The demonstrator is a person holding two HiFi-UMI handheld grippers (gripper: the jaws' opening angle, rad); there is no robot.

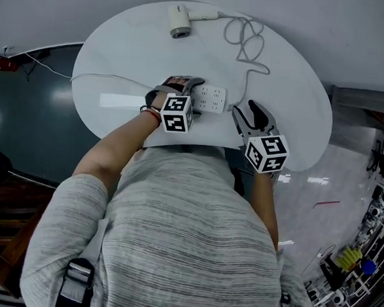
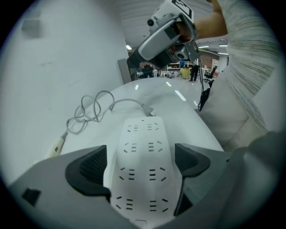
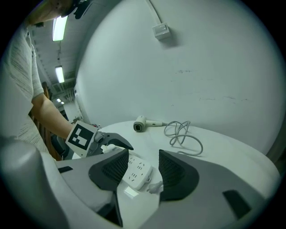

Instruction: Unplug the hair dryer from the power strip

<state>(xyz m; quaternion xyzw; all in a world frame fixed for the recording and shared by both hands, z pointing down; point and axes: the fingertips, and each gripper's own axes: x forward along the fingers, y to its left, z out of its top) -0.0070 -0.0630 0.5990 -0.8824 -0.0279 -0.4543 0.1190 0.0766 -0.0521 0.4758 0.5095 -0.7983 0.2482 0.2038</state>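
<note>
A white power strip (image 1: 212, 98) lies on the round white table (image 1: 120, 53). My left gripper (image 1: 187, 85) is shut on the strip's left end; in the left gripper view both pads (image 2: 91, 172) press the sides of the strip (image 2: 143, 147). No plug stands in the sockets that show. The hair dryer's plug (image 3: 154, 187) lies on the table at the strip's right end (image 2: 147, 110). My right gripper (image 1: 245, 111) hovers open over that end, its jaws wide apart (image 3: 143, 167). The white hair dryer (image 1: 181, 21) lies at the far edge, its cord (image 1: 247, 38) coiled beside it.
The strip's own cable (image 1: 105, 78) runs left off the table. A wall outlet (image 3: 161, 30) sits high on the wall behind. A dark floor mat (image 1: 24, 118) lies to the left, and cluttered shelving (image 1: 361, 260) stands at the lower right.
</note>
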